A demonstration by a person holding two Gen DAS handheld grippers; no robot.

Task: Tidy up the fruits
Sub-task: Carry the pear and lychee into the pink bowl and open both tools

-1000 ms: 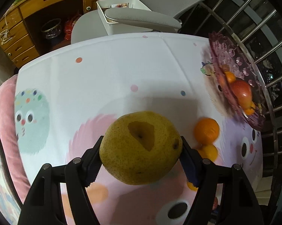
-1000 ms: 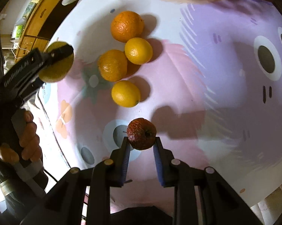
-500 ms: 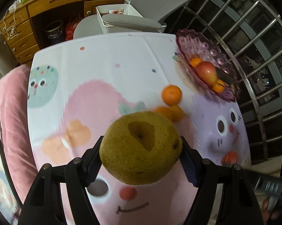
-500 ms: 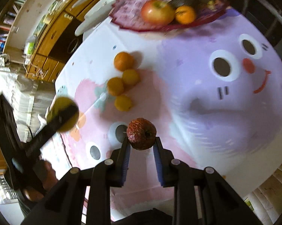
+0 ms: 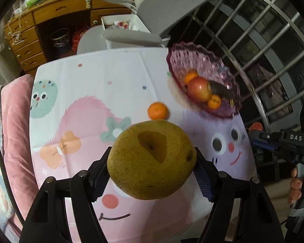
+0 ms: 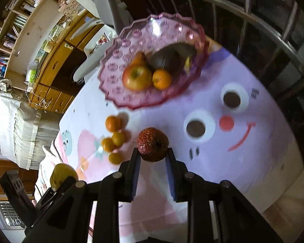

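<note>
My left gripper (image 5: 152, 162) is shut on a big yellow-green pear (image 5: 152, 160), held high above the table. My right gripper (image 6: 153, 152) is shut on a small red bumpy fruit (image 6: 152, 146), also held above the table. A purple glass fruit bowl (image 6: 131, 46) at the table's far side holds an apple (image 6: 136, 77), oranges (image 6: 162, 79) and a dark fruit (image 6: 168, 57). The bowl also shows in the left wrist view (image 5: 194, 58). Several oranges (image 6: 113, 123) lie on the cloth left of the right gripper; one orange (image 5: 157, 111) shows in the left wrist view.
The table carries a pink and lilac cartoon cloth (image 5: 87, 81). A grey chair (image 5: 131, 36) and a wooden desk (image 5: 50, 14) stand beyond the far edge. A metal railing (image 5: 263, 30) runs to the right. A pink cushion (image 5: 12, 131) lies at the left.
Both grippers rose well above the table with their fruits and swung toward the purple bowl, which now sits nearer the middle of both views.
</note>
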